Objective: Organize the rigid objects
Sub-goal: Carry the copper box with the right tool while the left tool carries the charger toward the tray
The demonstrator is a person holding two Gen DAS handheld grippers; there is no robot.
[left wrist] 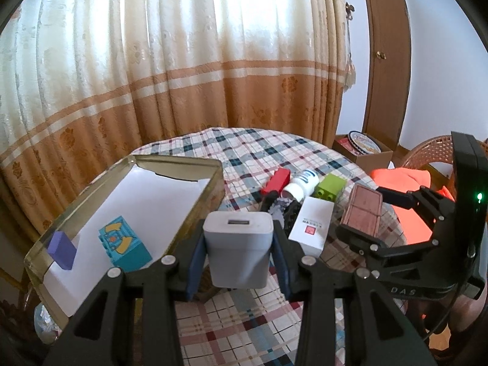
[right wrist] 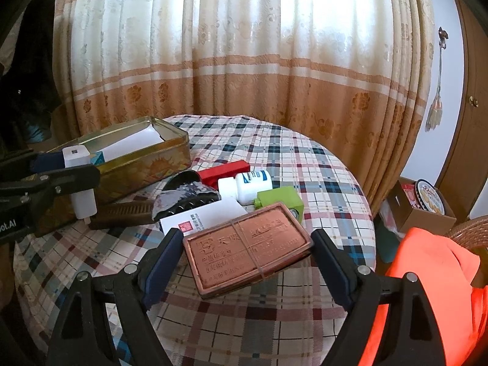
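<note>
Gold-coloured metal forms the rectangular tin point(left wrist: 213, 180) at the left of the left wrist view, its floor lined with white paper; inside it, toward the lower left of the frame, a purple block point(left wrist: 62, 250) stands beside a teal cube point(left wrist: 125, 245) printed with yellow shapes. At bottom centre of that view the left gripper point(left wrist: 238, 256) pinches a smooth white charger point(left wrist: 238, 247) with rounded corners between its dark blue pads point(left wrist: 196, 262), the USB port facing up, just right of the tin's near corner. In the right wrist view, the right gripper point(right wrist: 247, 262) has its fingers closed against the two short ends of a flat copper-coloured metal case point(right wrist: 247, 244), embossed with characters and bound by a thin band, held tilted above the checked tablecloth point(right wrist: 305, 164). Behind the case, at mid-frame, rigid items cluster on the cloth: a white card box point(right wrist: 207, 216) with a red stamp, a green studded brick point(right wrist: 279, 199), a white plastic bottle point(right wrist: 247, 184) lying on its side, a red block point(right wrist: 222, 169), and a dark glittery object point(right wrist: 186, 196) whose shape is unclear. At the right edge of that view an open cardboard box point(right wrist: 427, 213) holds a round blue biscuit tin point(right wrist: 430, 193), with orange fabric point(right wrist: 427, 274) below it.
</note>
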